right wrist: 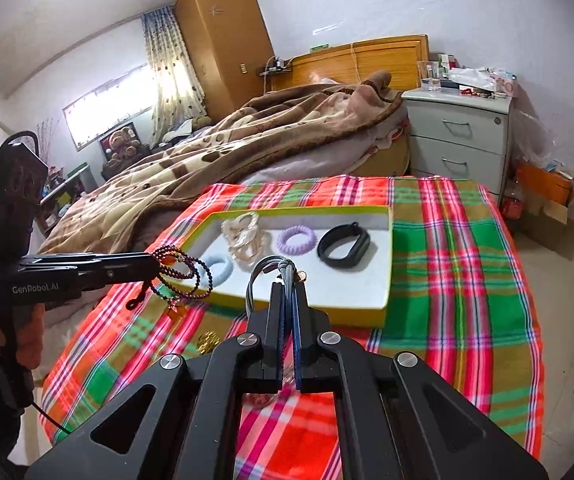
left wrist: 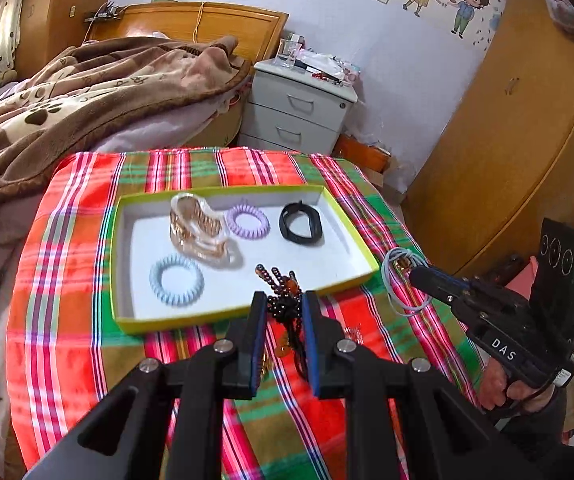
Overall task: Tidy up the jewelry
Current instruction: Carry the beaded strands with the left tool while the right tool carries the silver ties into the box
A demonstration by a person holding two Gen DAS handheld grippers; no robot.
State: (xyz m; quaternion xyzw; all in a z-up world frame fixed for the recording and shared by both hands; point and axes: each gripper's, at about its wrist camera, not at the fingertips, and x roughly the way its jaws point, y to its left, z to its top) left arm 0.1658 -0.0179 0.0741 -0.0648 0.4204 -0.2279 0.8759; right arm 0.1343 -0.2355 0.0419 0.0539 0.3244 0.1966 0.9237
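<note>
While both grippers hung above the near edge of the plaid cloth (left wrist: 67, 240), each carried its own piece of jewelry toward the shallow yellow-rimmed tray (left wrist: 247, 190). The left gripper (left wrist: 283, 312) had its fingers pinched on a dark beaded bracelet (left wrist: 283, 292), whose loops and orange charm dangled below the tips, right over the tray's near rim. The right gripper (right wrist: 287, 300) had its fingers pressed on a bunch of thin grey-blue hair ties (right wrist: 275, 270), held just short of that same rim and toward the tray's right corner. The tray lay straight ahead of both pairs of fingers, its long side running across them. Inside it already sat a clear hair claw (left wrist: 201, 228), a blue coil tie (left wrist: 177, 280), a purple coil tie (left wrist: 247, 222) and a black wristband (left wrist: 301, 224). The left gripper seemed the nearer to the open white floor, though the fisheye lens made that hard to judge. A small gold item (right wrist: 207, 340) lay on the cloth, too blurred to identify.
</note>
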